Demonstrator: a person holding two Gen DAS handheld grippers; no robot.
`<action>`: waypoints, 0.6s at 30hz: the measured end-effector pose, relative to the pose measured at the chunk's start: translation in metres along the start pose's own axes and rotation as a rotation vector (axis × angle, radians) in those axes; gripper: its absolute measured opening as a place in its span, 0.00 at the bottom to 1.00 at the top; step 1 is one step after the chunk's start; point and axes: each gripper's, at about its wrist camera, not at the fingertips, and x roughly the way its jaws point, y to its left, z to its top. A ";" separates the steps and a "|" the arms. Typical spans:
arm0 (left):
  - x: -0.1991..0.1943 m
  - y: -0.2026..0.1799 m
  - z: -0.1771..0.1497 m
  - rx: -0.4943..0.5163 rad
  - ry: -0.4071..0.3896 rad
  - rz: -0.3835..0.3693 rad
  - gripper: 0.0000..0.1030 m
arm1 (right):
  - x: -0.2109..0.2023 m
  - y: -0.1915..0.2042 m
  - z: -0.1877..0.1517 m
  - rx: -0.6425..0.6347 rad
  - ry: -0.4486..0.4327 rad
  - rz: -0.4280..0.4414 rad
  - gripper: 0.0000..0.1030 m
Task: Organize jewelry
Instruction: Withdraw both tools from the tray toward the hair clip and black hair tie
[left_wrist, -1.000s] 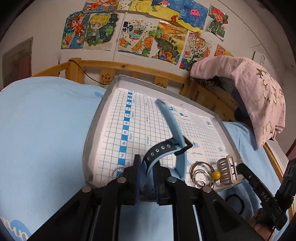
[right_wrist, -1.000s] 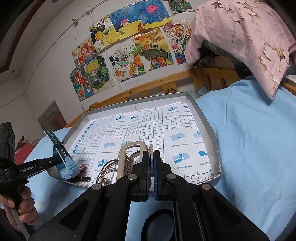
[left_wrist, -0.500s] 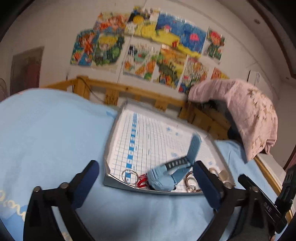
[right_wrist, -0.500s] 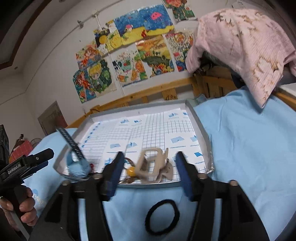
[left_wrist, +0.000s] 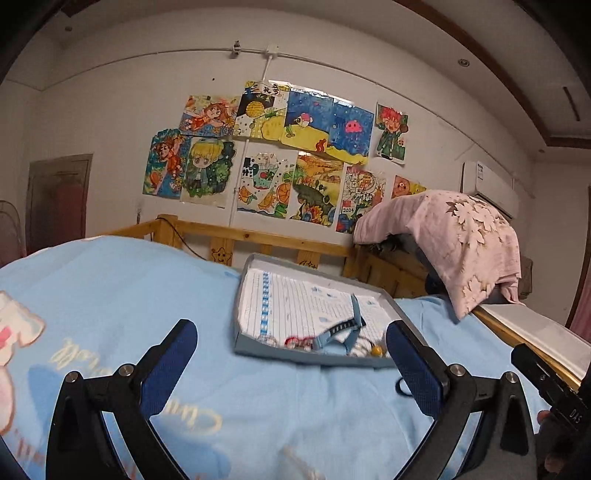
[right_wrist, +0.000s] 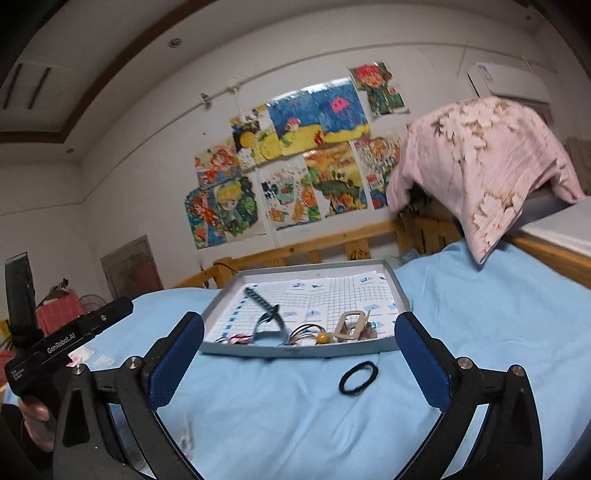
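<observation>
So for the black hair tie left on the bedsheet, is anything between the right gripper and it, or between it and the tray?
Nothing visible. The black hair tie lies alone on the blue sheet, between the open right gripper fingers. Only the low front wall of the tray separates it from the jewelry inside.

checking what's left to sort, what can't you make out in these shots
- Small red piece by the watch, left wrist view: too small to name.
- Black hair tie, left wrist view: mostly behind a finger of the left hand-held gripper.
- Hair clip, right wrist view: the tray wall hides its base.
</observation>
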 end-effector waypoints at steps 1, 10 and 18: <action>-0.007 0.001 -0.003 0.000 0.001 -0.001 1.00 | -0.007 0.003 -0.002 -0.013 -0.005 -0.005 0.98; -0.065 0.009 -0.043 0.037 -0.006 0.038 1.00 | -0.073 0.024 -0.023 -0.102 -0.025 -0.057 0.98; -0.094 0.012 -0.065 0.040 -0.028 0.042 1.00 | -0.105 0.035 -0.042 -0.174 -0.045 -0.118 0.98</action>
